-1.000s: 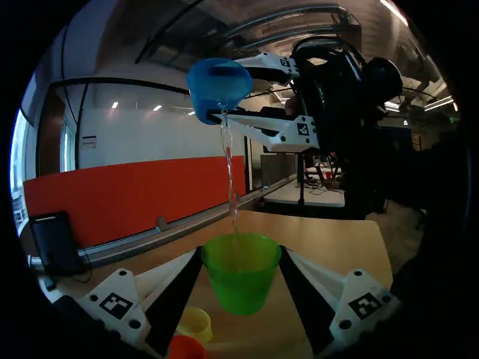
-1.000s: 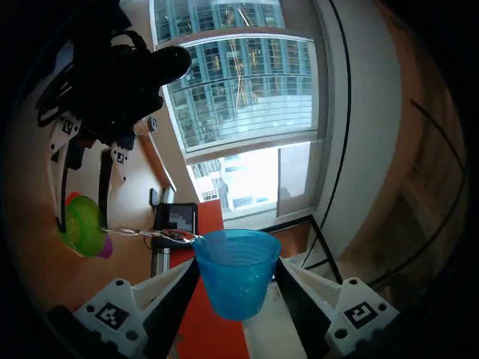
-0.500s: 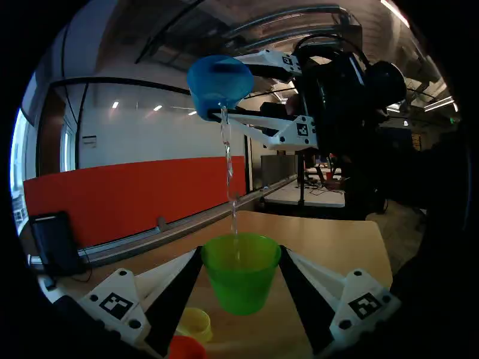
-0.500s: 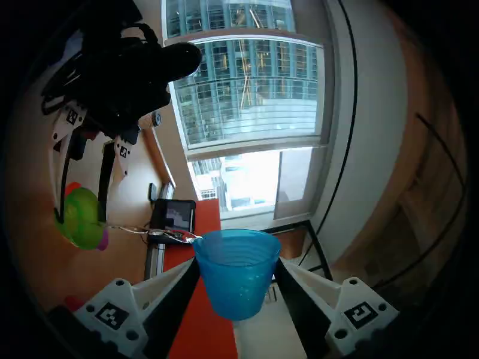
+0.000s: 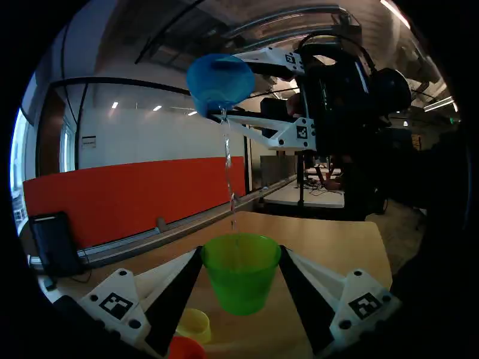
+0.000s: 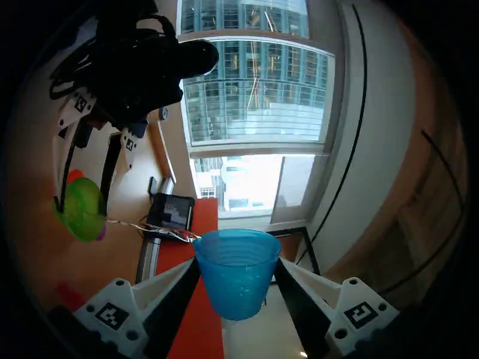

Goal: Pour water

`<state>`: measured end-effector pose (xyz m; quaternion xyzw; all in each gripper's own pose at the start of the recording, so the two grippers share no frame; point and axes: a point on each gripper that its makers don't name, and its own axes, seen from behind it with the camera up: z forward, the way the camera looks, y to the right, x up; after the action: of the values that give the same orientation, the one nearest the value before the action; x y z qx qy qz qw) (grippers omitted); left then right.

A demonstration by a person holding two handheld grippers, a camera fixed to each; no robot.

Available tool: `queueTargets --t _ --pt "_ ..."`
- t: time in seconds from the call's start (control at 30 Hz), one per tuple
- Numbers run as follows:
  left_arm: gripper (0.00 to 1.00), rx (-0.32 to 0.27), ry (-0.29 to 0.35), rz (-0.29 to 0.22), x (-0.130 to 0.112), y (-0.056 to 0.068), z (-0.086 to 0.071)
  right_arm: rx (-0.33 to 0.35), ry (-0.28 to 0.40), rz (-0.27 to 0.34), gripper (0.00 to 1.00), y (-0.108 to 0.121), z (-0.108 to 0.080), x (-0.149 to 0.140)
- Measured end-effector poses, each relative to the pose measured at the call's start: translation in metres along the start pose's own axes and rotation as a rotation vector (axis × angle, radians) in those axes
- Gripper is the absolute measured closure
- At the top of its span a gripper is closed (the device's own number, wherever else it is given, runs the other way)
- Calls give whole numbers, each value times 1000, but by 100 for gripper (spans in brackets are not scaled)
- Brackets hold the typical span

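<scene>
Overhead, blue cup (image 5: 220,81) tipped, water stream (image 5: 228,173) entering green cup (image 5: 241,281).

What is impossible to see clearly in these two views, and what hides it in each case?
- How full the green cup is: in the left gripper view, its own wall and rim hide the inside.
- How much the blue cup holds: the right gripper view looks at its outer wall.
- The red cup: in the left gripper view, it is cut off by the lower edge.

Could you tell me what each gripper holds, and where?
Left gripper: green cup, by its side walls. Right gripper: tilted blue cup, by its side walls.
</scene>
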<state>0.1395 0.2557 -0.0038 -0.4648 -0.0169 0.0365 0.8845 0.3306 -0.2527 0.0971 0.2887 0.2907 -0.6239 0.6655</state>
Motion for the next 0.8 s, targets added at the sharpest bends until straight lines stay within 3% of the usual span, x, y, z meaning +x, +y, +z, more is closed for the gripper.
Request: queueTargets --t 0.8 --pt "10 6 2 -10 2 -4 2 18 18 -196 12 -1 3 16"
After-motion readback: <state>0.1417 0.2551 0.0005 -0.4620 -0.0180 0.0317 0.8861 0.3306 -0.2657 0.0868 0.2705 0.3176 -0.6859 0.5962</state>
